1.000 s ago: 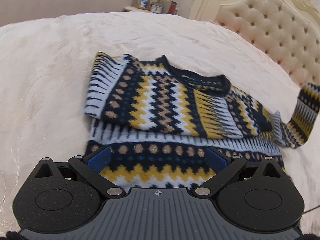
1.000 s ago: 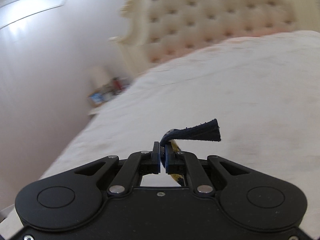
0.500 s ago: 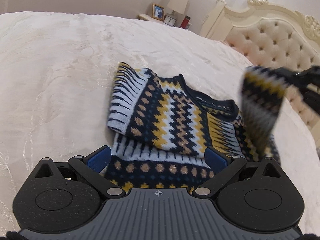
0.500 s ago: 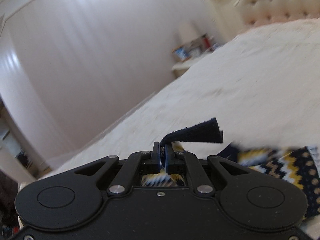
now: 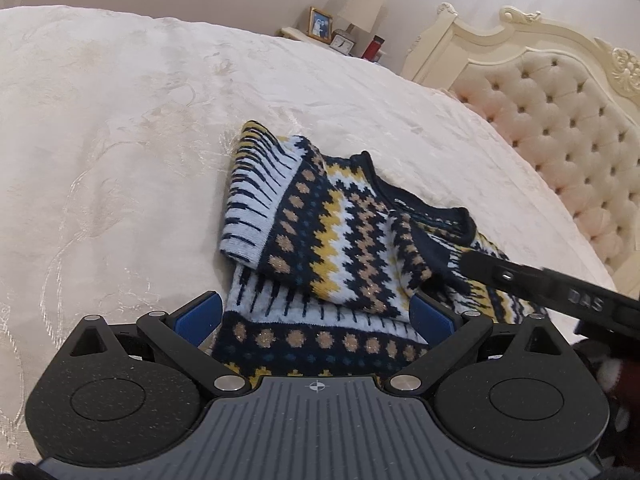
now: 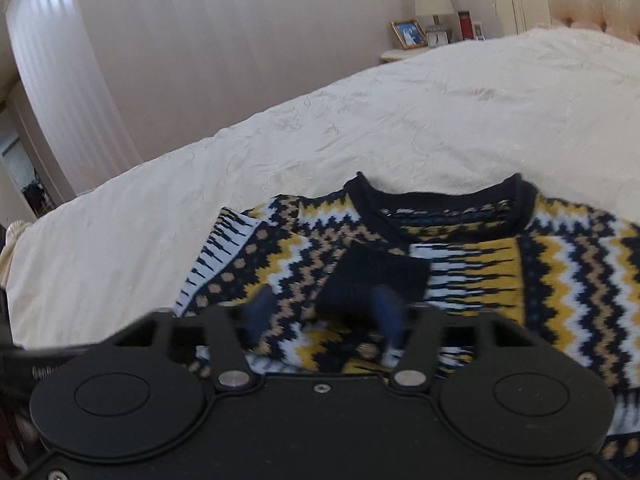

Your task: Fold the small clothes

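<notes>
A small knitted sweater (image 5: 320, 240) in navy, yellow, tan and white zigzags lies on the cream bedspread (image 5: 120, 140). One sleeve is folded across its chest. My left gripper (image 5: 316, 316) is open, low over the sweater's hem, holding nothing. My right gripper (image 6: 324, 314) is open, its blue pads either side of the other sleeve's navy cuff (image 6: 376, 276), which lies on the sweater's chest (image 6: 500, 272). The right gripper also shows in the left wrist view (image 5: 520, 280), reaching in from the right over the sweater.
A cream tufted headboard (image 5: 560, 128) stands at the right. A bedside table (image 5: 304, 34) with a photo frame, clock and lamp stands beyond the bed. White wardrobe doors (image 6: 52, 80) line the wall at the left of the right wrist view.
My right gripper carried the second sleeve over onto the sweater's chest and opened, letting the cuff go. My left gripper stayed open near the hem.
</notes>
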A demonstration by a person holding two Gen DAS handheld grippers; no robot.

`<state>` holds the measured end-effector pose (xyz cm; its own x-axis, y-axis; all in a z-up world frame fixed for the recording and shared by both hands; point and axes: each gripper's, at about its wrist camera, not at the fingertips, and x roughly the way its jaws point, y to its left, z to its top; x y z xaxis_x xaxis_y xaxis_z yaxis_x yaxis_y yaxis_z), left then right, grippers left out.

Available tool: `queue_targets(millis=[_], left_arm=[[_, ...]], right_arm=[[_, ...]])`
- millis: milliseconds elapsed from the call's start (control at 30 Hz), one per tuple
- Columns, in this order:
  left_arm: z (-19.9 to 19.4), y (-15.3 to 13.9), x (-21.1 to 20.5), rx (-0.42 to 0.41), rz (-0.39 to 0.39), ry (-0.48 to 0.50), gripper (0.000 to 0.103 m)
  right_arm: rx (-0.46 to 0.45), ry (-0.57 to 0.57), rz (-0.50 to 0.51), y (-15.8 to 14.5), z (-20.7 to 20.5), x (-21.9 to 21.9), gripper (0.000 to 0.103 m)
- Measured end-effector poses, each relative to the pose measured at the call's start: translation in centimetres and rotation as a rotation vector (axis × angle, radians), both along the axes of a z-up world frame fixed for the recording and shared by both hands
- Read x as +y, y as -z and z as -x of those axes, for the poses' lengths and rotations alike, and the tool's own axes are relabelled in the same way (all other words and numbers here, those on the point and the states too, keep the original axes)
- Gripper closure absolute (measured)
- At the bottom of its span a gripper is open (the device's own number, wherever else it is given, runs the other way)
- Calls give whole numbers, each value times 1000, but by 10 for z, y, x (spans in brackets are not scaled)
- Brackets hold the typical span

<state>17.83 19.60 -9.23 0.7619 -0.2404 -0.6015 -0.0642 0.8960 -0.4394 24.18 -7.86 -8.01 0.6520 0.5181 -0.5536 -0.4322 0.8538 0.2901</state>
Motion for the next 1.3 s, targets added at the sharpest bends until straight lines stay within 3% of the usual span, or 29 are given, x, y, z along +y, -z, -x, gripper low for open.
queue_targets(millis=[133, 300, 500, 633, 767, 833, 867, 1000, 1067, 1167, 1300], left_arm=[[1, 0, -2, -6, -7, 4, 2], [3, -4, -10, -21, -54, 20, 2], [9, -16, -29, -69, -160, 62, 2], [12, -25, -46, -108, -252, 96, 2], [10, -28, -67, -124, -315, 130, 3], [7, -28, -78, -121, -336, 152, 6], [4, -28, -85, -119, -351, 166, 12], [-14, -25, -101, -104, -396, 184, 14], [-25, -23, -106, -87, -396, 185, 21], [-44, -17, -111, -45, -384, 182, 21], [-64, -5, -120, 23, -429, 192, 21]], right_arm=[[4, 55, 42, -10, 3, -25, 37], [99, 168, 84, -20, 4, -58, 31], [160, 260, 32, -11, 11, -93, 25], [258, 339, -108, -5, 1, -122, 25], [244, 415, -176, -9, -7, -147, 21], [235, 457, -175, -10, -9, -160, 21], [232, 475, -175, -10, -10, -166, 21], [237, 530, -204, -9, -11, -188, 21], [244, 532, -235, -8, -12, -196, 21], [248, 538, -274, -8, -13, -206, 21], [255, 589, -320, -5, -12, -224, 21]])
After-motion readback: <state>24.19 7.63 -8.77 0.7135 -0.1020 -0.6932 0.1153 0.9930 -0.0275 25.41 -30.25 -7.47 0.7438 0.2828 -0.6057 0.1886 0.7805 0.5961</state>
